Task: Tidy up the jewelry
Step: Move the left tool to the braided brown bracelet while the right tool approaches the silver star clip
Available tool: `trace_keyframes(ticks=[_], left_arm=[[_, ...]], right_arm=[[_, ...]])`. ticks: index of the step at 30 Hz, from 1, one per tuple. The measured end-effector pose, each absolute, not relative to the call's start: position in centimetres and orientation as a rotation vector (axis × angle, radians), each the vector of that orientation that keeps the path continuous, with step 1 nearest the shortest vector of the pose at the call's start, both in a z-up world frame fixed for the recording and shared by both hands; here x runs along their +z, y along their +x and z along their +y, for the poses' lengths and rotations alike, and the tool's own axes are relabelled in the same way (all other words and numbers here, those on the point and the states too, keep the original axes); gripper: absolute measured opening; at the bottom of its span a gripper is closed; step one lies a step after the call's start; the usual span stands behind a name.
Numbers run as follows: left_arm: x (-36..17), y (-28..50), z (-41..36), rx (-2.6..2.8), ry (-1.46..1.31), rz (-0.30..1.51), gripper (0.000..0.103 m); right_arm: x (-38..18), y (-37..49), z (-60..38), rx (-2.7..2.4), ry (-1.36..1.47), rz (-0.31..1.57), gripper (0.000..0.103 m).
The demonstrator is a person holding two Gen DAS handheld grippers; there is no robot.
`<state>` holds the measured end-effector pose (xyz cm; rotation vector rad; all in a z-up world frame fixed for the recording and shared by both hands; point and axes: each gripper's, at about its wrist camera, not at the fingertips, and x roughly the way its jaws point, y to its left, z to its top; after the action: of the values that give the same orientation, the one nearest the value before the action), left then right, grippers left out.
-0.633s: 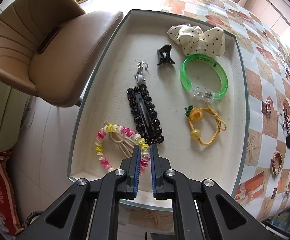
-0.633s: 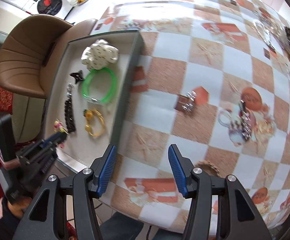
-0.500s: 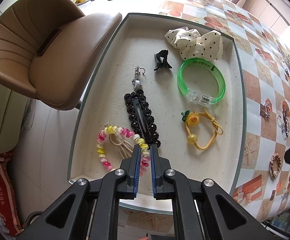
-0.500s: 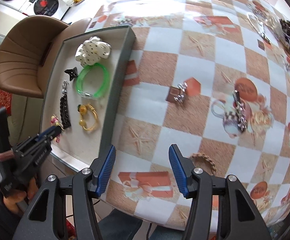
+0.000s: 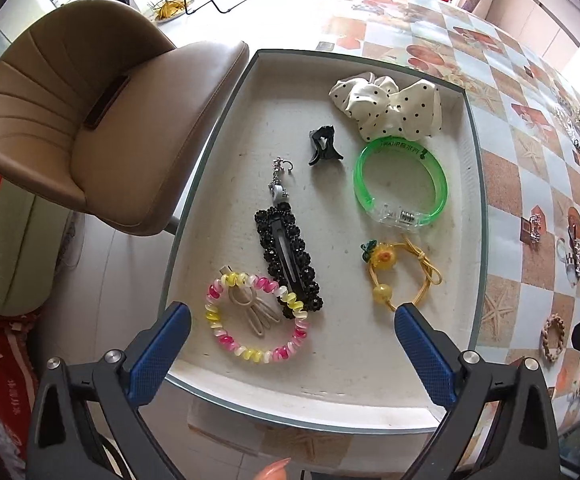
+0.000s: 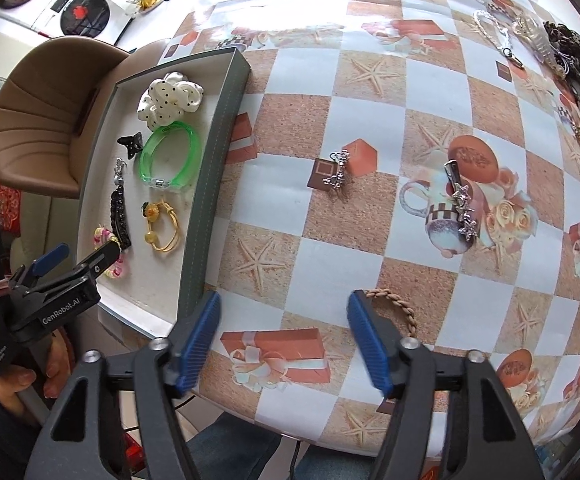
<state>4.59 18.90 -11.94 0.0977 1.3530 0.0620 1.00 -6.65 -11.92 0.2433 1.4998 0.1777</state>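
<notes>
left wrist view: the left gripper (image 5: 291, 312) stands with its blue fingers spread wide and nothing between them, above the near end of the grey tray (image 5: 474, 184). just ahead of it in the tray lies the pink and yellow coil hair tie (image 5: 226, 332), with a beige clip (image 5: 256, 312) inside its loop. the black beaded hair clip (image 5: 288, 258) touches the coil's far side. a small silver charm (image 5: 278, 182) lies at the clip's far end. further in are a black claw clip (image 5: 323, 146), a green bangle (image 5: 399, 180), a yellow elastic with beads (image 5: 403, 270) and a polka-dot scrunchie (image 5: 387, 108).

right wrist view: the right gripper (image 6: 284, 334) is also wide apart and holds nothing, over the checked tablecloth (image 6: 369, 80) beside the tray. a braided brown ring (image 6: 399, 304) lies against its right finger, partly hidden, so contact is hard to judge. a silver earring (image 6: 337, 174) and a star hair pin (image 6: 461, 204) rest further out; a blurred heap of jewelry (image 6: 565, 48) sits at the far corner.
</notes>
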Motion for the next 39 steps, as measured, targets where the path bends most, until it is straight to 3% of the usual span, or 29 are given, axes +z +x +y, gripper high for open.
trace_keyframes(ticks=[5,26,39], left_arm=[[-11.4,4.4,18.2,0.054,0.125,1.343,0.103],[-7.9,5.5,6.6,-0.224,0.205,1.267,0.103],[-10.8,3.8,0.2,-0.297,0.229,1.336,0.103]], right_arm=[[-12.1,0.5,-8.1,0.152,0.271,1.505,0.086],[-13.6,-2.5,-18.1,-0.087,0.369,1.506,0.087],[-14.2,0.7,-20.2,-0.054,0.308,1.465,0.087]])
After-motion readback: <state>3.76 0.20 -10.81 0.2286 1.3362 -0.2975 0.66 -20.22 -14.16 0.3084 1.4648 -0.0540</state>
